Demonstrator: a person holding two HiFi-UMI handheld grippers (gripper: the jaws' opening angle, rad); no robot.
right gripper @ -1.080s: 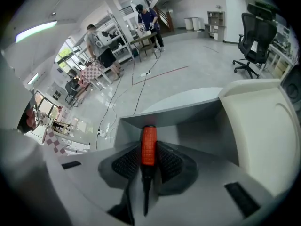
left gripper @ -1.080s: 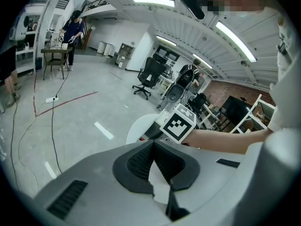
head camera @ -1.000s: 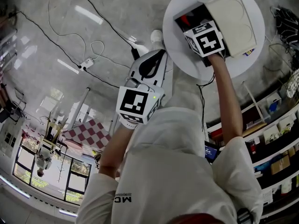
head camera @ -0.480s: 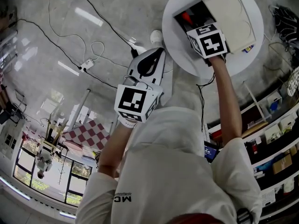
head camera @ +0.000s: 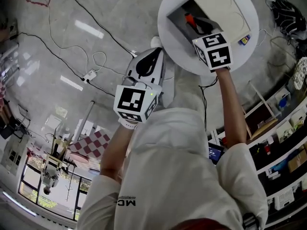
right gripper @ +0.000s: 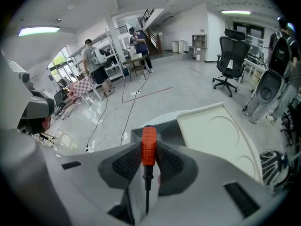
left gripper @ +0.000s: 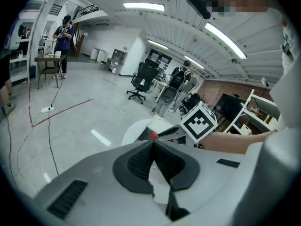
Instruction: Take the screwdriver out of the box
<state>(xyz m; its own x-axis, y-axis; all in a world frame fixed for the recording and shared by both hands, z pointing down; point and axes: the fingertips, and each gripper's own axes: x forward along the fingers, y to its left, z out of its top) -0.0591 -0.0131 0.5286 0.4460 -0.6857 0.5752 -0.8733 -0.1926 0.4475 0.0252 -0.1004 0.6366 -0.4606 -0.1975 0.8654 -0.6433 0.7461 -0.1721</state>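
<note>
An open box point(head camera: 178, 14) with a grey inside and a cream lid point(head camera: 221, 5) lies on a round white table point(head camera: 168, 42). My right gripper point(head camera: 198, 27) hangs over the box, shut on the orange-red handle of the screwdriver point(head camera: 190, 18). In the right gripper view the screwdriver point(right gripper: 148, 147) stands between the pads, handle towards the box point(right gripper: 164, 126) and thin shaft running back. My left gripper point(head camera: 152, 56) hovers off the table's near-left edge, jaws shut on nothing. The left gripper point(left gripper: 153, 145) looks towards the table point(left gripper: 134, 133), and the screwdriver's red end point(left gripper: 153, 135) shows just beyond its tips.
Cables and a power strip point(head camera: 89, 74) lie on the grey floor left of the table. Shelves point(head camera: 280, 128) with boxes stand to the right. An office chair point(right gripper: 230, 69) and two people point(right gripper: 94, 62) at benches are farther off in the room.
My right gripper has risen from the box's inside with the screwdriver in its jaws. The left gripper has lifted a little and stays shut.
</note>
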